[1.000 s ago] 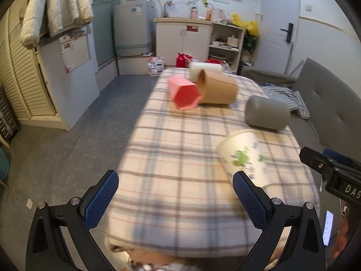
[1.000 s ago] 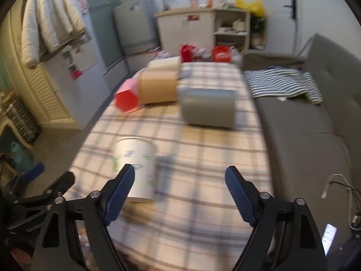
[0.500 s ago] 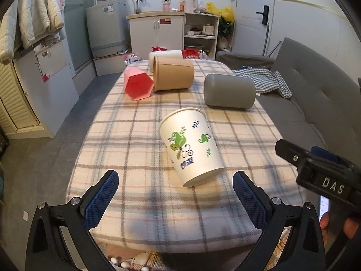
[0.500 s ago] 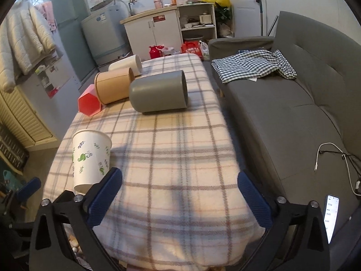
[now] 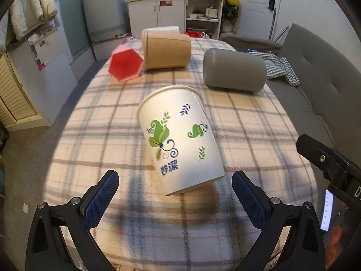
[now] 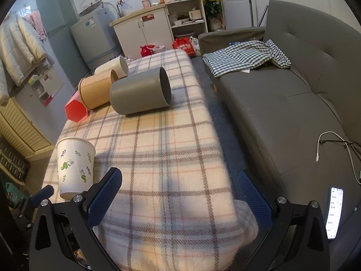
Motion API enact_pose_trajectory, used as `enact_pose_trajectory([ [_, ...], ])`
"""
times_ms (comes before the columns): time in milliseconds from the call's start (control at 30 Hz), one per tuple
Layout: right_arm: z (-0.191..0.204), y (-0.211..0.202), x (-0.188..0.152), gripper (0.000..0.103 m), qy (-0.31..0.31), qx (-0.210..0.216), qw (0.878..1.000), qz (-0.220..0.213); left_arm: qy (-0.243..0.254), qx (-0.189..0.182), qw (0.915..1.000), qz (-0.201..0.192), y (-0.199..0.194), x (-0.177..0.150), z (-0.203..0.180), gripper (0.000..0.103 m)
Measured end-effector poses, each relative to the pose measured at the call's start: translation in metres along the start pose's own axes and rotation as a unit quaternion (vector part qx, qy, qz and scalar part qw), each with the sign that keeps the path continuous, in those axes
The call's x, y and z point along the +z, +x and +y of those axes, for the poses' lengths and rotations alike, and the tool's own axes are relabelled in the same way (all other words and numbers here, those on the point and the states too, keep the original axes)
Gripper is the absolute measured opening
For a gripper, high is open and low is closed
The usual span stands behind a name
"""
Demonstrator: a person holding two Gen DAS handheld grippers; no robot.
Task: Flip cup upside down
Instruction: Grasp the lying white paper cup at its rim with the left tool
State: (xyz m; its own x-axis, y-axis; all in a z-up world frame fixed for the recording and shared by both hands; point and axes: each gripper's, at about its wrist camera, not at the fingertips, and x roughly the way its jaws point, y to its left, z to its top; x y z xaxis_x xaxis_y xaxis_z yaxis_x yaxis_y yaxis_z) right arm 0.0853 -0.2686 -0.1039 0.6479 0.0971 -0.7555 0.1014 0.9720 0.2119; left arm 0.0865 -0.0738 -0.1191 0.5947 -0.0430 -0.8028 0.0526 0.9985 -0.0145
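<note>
2 gripper sets hang apart: my left gripper faces the paper cup; I should clamp mid-wall, gently, then roll; right gripper idles.

My cup is white paper printed with green leaves and blue swirls. It stands with its wide mouth up, narrow base down on the plaid cloth, near the table's front edge. From the right camera the cup looks upright.

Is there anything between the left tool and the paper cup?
Nothing: in the left wrist view only bare plaid tablecloth lies between the open left tool and the paper cup.
</note>
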Motion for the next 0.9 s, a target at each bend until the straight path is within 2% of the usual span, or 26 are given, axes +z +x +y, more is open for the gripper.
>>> enact_pose_trajectory([
  [33, 0.000, 0.001, 0.000, 0.103, 0.000, 0.001, 1.000, 0.002, 0.000, -0.006, 1.0000, 0.001, 0.000, 0.000, 0.000, 0.095],
  [67, 0.000, 0.003, 0.000, 0.103, 0.000, 0.003, 1.000, 0.004, 0.001, -0.010, 0.9999, 0.006, 0.002, 0.000, 0.001, 0.083],
  [133, 0.002, 0.006, 0.001, 0.103, -0.002, 0.009, 1.000, 0.011, 0.002, -0.018, 0.9996, 0.022, 0.006, 0.000, 0.002, 0.069],
  [200, 0.004, 0.007, 0.000, 0.103, -0.005, 0.011, 1.000, 0.013, -0.002, -0.030, 0.9990, 0.034, 0.009, -0.002, 0.004, 0.059],
  [233, 0.006, 0.006, 0.000, 0.103, -0.008, 0.012, 1.000, 0.012, -0.004, -0.032, 0.9989, 0.035, 0.008, -0.003, 0.006, 0.057],
  [633, 0.018, 0.003, -0.003, 0.103, -0.030, 0.003, 0.999, 0.014, -0.005, -0.031, 0.9994, -0.016, -0.018, 0.014, 0.026, 0.056],
  [900, 0.023, 0.003, -0.005, 0.103, -0.039, 0.001, 0.999, 0.017, 0.008, -0.019, 0.9989, -0.041, -0.026, 0.045, 0.037, 0.056],
])
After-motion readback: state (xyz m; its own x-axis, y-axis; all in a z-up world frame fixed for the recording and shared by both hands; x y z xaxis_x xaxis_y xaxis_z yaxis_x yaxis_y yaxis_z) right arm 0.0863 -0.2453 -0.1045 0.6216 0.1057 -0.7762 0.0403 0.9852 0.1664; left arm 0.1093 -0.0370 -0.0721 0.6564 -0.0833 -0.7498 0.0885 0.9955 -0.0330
